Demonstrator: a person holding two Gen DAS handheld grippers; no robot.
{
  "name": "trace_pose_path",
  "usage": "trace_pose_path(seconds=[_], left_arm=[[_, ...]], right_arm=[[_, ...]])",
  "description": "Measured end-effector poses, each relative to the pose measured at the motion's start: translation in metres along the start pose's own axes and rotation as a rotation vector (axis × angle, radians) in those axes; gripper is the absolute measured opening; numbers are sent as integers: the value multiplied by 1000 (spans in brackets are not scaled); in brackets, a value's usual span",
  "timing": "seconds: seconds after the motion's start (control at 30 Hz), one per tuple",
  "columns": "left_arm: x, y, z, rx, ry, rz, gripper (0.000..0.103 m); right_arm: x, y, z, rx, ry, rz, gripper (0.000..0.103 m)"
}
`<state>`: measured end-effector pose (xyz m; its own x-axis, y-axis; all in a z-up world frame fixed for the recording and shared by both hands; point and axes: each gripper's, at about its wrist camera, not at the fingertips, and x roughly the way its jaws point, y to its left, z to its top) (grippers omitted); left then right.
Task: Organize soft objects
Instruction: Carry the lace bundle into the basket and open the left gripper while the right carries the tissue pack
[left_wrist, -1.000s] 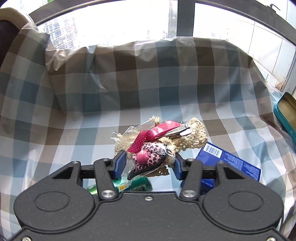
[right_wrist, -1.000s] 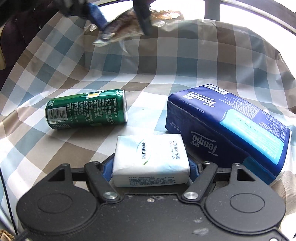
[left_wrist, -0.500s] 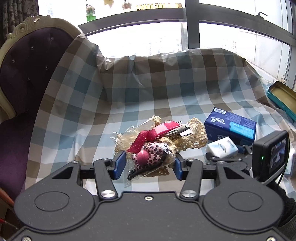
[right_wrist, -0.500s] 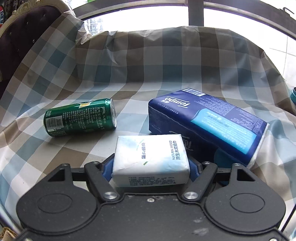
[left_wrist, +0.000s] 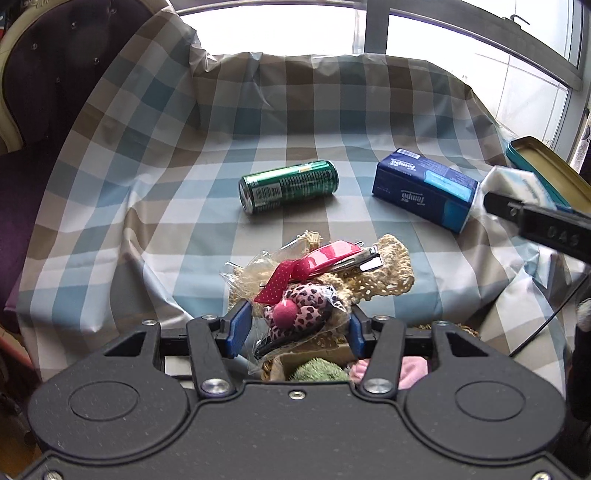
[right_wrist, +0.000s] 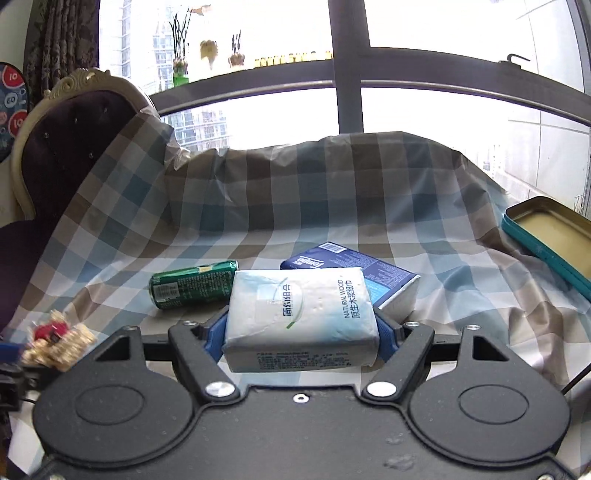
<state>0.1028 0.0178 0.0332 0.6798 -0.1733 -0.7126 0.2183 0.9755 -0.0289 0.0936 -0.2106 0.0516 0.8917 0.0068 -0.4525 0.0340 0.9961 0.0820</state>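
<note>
My left gripper (left_wrist: 297, 325) is shut on a clear bag of hair accessories (left_wrist: 314, 284): a pink clip, a leopard-print bow and beige lace. Under it I see a wicker basket (left_wrist: 271, 367) holding a green fuzzy item (left_wrist: 317, 372) and a pink soft item (left_wrist: 412, 367). My right gripper (right_wrist: 301, 332) is shut on a white tissue pack (right_wrist: 301, 314), held above the checked cloth (right_wrist: 461, 288). In the left wrist view that tissue pack (left_wrist: 517, 181) shows at the far right. The right wrist view catches the hair accessories (right_wrist: 55, 339) at its lower left.
A green can (left_wrist: 288, 186) lies on its side mid-cloth, with a blue Tempo tissue pack (left_wrist: 424, 188) to its right. An open teal tin (right_wrist: 546, 229) sits at the right edge. A purple chair (left_wrist: 44, 74) stands at the left, windows behind.
My left gripper pulled back toward the near side with the bag, and the basket came into view beneath it. My right gripper rose and drew back with the white tissue pack.
</note>
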Motion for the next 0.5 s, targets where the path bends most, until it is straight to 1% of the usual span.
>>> trace_pose_path(seconds=[0.13,0.27,0.4,0.5], left_arm=[[-6,-15,-22,18,31,-39,51],[-14,-32,-42,48,61,-76,52],[-16,-43,-60,63,97,-99,52],[-16,-49,-72,74,127,-106,53]], right_arm=[[-54,4,1,34,-65,41,75],[-95,10,-4,57,-85,77,75],[-119,13,-15,77,-56,75,75],[-127,13,-28,106,3,71,75]])
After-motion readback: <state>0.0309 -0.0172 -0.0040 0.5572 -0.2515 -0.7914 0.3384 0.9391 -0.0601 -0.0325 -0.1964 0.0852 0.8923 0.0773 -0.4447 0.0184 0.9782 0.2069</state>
